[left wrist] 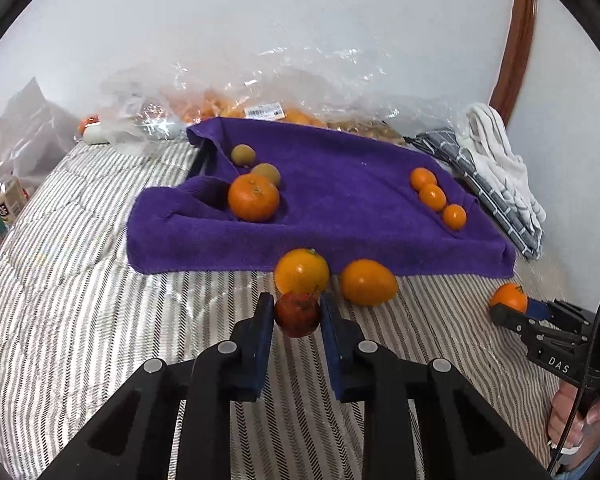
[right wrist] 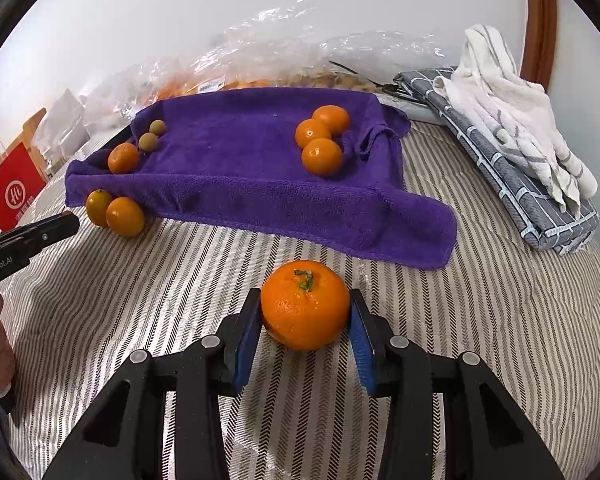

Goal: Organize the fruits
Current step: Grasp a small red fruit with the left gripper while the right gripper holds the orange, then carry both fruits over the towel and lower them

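Observation:
A purple towel point(left wrist: 340, 208) point(right wrist: 240, 184) lies on the striped bedding. On its left side sit a big orange point(left wrist: 253, 197) point(right wrist: 123, 157) and two small green-brown fruits point(left wrist: 243, 155) point(right wrist: 148, 142). On its right sit three small oranges in a row point(left wrist: 433, 197) point(right wrist: 313, 134). Two yellow-orange fruits point(left wrist: 302, 272) point(right wrist: 125, 216) lie in front of the towel. My left gripper point(left wrist: 296, 312) is shut on a small dark red fruit point(left wrist: 297, 314). My right gripper point(right wrist: 305, 312) is closed around an orange with a green stem point(right wrist: 305, 305) point(left wrist: 508, 298) resting on the bedding.
Clear plastic bags of fruit point(left wrist: 260, 92) point(right wrist: 300, 52) lie behind the towel against the wall. Folded grey and white cloths point(left wrist: 496, 172) point(right wrist: 516, 136) lie at the right. A red box point(right wrist: 14, 188) and bottles point(left wrist: 4, 204) stand at the left edge.

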`<action>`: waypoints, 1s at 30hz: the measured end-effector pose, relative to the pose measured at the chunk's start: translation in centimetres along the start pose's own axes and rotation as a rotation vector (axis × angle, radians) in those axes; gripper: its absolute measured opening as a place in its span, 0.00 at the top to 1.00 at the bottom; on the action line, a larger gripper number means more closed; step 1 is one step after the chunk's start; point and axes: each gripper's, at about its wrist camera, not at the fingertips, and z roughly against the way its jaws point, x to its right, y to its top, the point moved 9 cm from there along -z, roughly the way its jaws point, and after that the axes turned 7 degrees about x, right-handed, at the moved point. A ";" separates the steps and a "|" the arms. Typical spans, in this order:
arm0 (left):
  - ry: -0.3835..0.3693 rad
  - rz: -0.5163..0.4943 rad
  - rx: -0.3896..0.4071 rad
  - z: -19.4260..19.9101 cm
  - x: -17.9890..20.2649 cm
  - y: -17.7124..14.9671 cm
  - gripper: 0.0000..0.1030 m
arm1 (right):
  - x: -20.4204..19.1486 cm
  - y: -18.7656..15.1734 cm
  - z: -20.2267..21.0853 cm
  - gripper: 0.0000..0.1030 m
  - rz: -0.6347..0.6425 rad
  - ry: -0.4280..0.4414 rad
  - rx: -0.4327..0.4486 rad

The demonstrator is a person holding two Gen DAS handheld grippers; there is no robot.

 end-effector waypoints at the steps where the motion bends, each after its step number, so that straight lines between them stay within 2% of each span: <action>1: 0.004 0.004 0.009 0.1 -0.2 0.1 0.78 | 0.0 0.0 0.0 0.60 -0.003 0.005 0.000; 7: 0.009 0.055 0.042 0.7 -1.3 0.7 0.78 | -0.5 0.0 0.3 0.60 -0.002 0.033 0.010; 14: 0.048 0.071 0.103 1.7 -2.6 1.7 0.78 | -0.9 0.1 0.3 0.60 0.006 0.059 0.013; 18: 0.056 0.085 0.110 1.7 -3.0 1.9 0.78 | -0.8 0.9 0.9 0.60 -0.034 0.072 0.018; 21: 0.051 0.086 0.129 2.1 -2.9 2.6 0.78 | -0.6 2.4 1.8 0.60 -0.052 0.073 0.040; 23: 0.019 0.108 0.133 2.5 -2.9 3.2 0.78 | -0.5 4.2 2.6 0.60 -0.050 0.065 0.063; 30: 0.047 0.053 0.147 4.8 -3.7 6.3 0.78 | 0.2 10.2 2.9 0.60 -0.051 0.044 0.142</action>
